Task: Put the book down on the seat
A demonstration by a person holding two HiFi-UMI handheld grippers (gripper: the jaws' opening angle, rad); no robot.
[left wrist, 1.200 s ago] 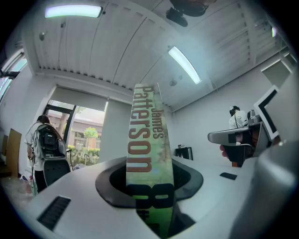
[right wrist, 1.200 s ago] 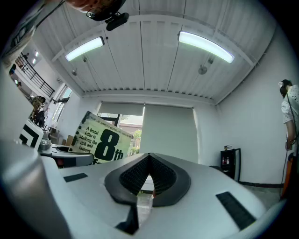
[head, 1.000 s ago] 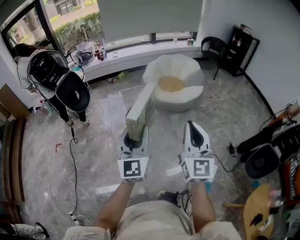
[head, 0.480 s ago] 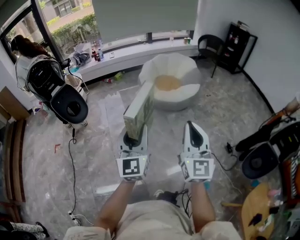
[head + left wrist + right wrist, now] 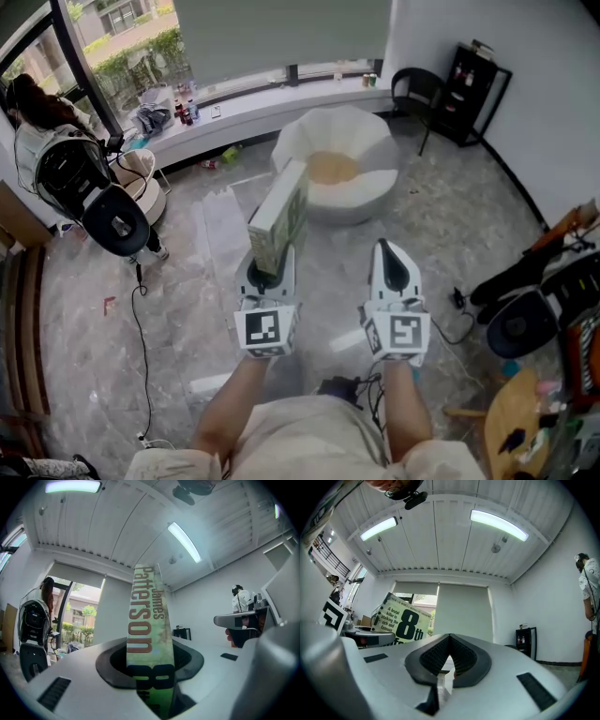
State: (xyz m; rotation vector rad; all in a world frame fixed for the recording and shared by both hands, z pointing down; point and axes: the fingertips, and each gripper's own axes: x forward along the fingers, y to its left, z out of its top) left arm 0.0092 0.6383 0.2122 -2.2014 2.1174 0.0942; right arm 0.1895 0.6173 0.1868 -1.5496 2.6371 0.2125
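Your left gripper point(image 5: 270, 272) is pinching the book point(image 5: 279, 217) in its jaws, long axis running toward 12 o'clock. The seat point(image 5: 375, 187) is lying at 1 o'clock. Your right gripper point(image 5: 389, 258) is empty, jaws pressed together.

The green paperback book point(image 5: 279, 217) stands upright between the left tongs point(image 5: 267, 270). The right tongs point(image 5: 388, 255) are just beside them, at the right. Ahead of both, the round white cushioned seat point(image 5: 371, 193) sits on the grey marble floor point(image 5: 187, 281), with the black metal chair point(image 5: 412, 94) behind it at the right.
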